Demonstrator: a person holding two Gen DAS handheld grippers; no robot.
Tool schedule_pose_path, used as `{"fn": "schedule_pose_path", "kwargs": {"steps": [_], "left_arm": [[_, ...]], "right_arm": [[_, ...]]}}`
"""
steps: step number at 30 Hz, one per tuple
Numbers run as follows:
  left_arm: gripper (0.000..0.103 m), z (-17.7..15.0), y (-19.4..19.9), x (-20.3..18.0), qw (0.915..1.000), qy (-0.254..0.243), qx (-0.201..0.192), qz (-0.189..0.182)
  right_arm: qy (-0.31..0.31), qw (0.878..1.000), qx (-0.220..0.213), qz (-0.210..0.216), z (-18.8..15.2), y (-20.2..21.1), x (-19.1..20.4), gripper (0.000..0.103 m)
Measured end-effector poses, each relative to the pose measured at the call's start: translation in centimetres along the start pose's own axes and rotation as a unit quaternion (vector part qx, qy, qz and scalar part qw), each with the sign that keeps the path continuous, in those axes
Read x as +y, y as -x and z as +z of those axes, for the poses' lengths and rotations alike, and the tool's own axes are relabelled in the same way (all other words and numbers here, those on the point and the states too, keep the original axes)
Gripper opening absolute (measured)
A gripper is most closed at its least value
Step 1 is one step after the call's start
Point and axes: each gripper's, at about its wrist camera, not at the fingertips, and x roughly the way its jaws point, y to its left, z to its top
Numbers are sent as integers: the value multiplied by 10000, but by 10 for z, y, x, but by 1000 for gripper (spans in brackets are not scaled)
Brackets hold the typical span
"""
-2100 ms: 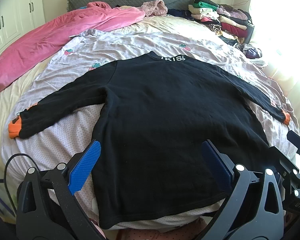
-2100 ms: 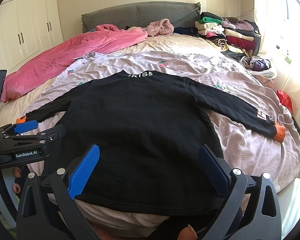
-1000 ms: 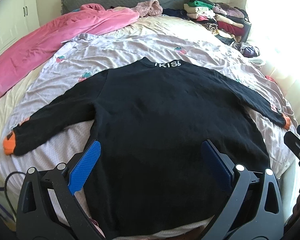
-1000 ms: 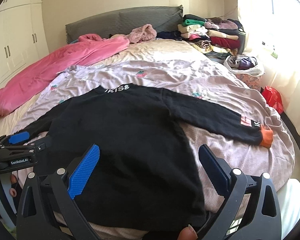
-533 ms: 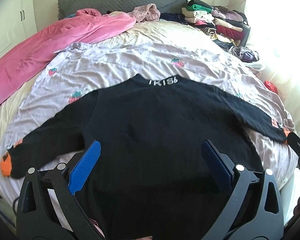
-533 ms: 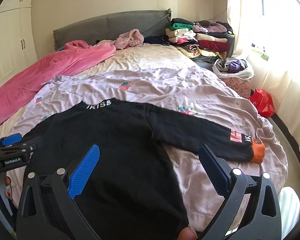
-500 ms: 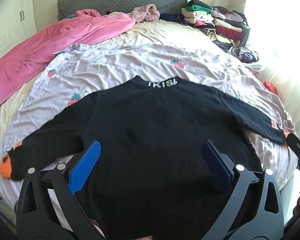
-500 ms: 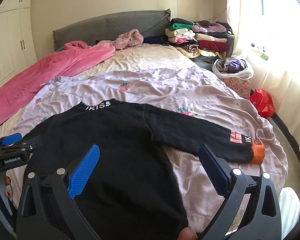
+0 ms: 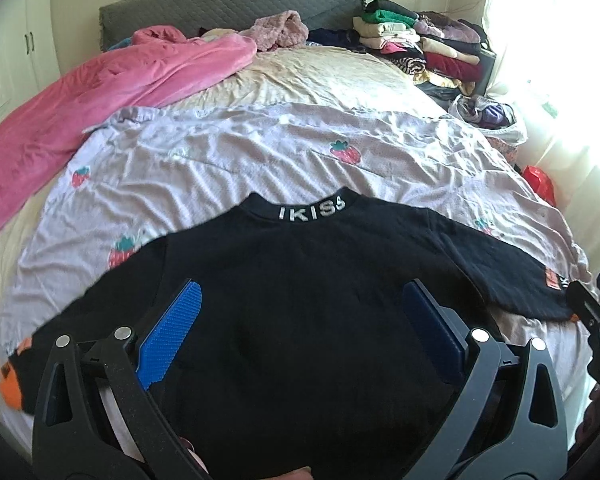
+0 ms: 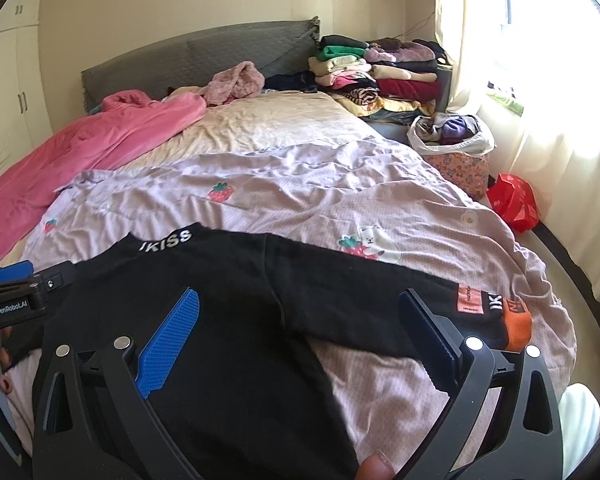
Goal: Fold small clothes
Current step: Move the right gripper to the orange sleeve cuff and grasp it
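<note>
Wide bed (image 9: 332,76) with cream sheet, grey padded headboard (image 9: 228,4), pink blanket (image 9: 100,92) along its left side, lilac strawberry-print cover (image 9: 300,160) spread across the middle, black long-sleeved top (image 9: 300,300) lying flat on that cover, fluffy pink garment (image 10: 236,80) by the headboard

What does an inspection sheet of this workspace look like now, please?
Surface: bed, covered near the front by a lilac strawberry-print sheet.
Job's things: black sweatshirt lies flat, back up, "IKISS" collar away from the cameras, sleeves spread, orange cuff on the right sleeve.
Clutter: pink blanket, stacked folded clothes, bag of clothes, red bag.
Grippers: left tongs open above the sweatshirt; right tongs open above it.
Cables: nothing seen.
Surroundings: grey headboard, white wardrobe doors, bright curtained window.
</note>
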Motion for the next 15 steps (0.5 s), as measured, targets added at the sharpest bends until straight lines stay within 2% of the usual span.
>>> {"fn": "schedule_pose_path", "kwargs": {"steps": [8,12,15], "left_arm": [[95,20,-21,-13,9999,-126,45,-26],[95,25,-34,-22,9997,-211,86,13],[95,27,-46,-26,9996,-186,178,-71]], "right_arm": [[-163,9998,-10,-146,21,-25,-11,99],[-442,9989,68,-101,31,-40,-24,99],[-627,9978,49,-226,36,-50,-33,99]]}}
